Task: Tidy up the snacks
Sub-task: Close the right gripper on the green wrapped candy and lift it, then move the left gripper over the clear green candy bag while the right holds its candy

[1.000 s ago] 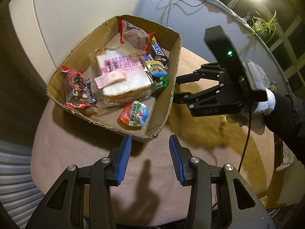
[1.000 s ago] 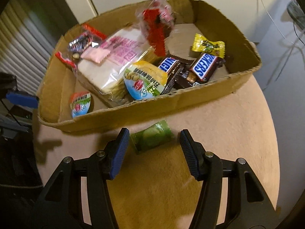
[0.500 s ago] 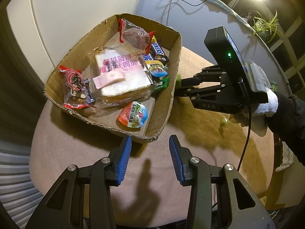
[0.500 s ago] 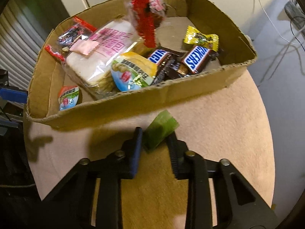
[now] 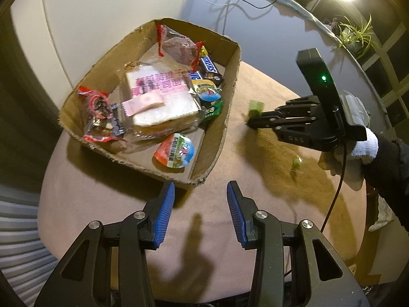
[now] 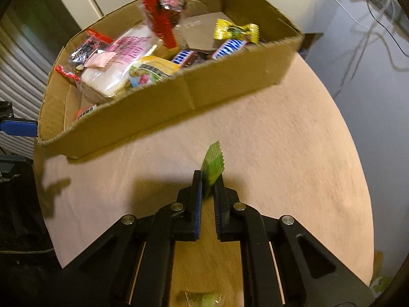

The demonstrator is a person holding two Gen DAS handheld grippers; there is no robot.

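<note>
A cardboard box [image 5: 233, 81] on the round tan table holds several snacks: a bread pack [image 5: 163, 99], Snickers bars [image 5: 209, 65], a jelly cup [image 5: 176, 151] and a red packet [image 5: 98, 112]. My right gripper [image 6: 208, 179] is shut on a small green snack packet [image 6: 213, 161], which stands on edge between the blue pads, a short way from the box's wall [image 6: 204, 89]. In the left wrist view the same right gripper [image 5: 251, 122] pinches the green packet [image 5: 256, 107] to the right of the box. My left gripper [image 5: 200, 192] is open before the box's near corner, with nothing between its fingers.
More green candies lie on the table cloth [image 5: 127, 217]: one [image 5: 296, 162] below the right gripper, one [image 6: 202, 298] under it in the right wrist view. A gloved hand [image 5: 363, 143] holds the right gripper. Cables, a ring light and a plant sit beyond the table.
My right gripper closed on the green packet lying by the box wall, then drew back from the box with it; the packet now stands upright. The left gripper stayed put.
</note>
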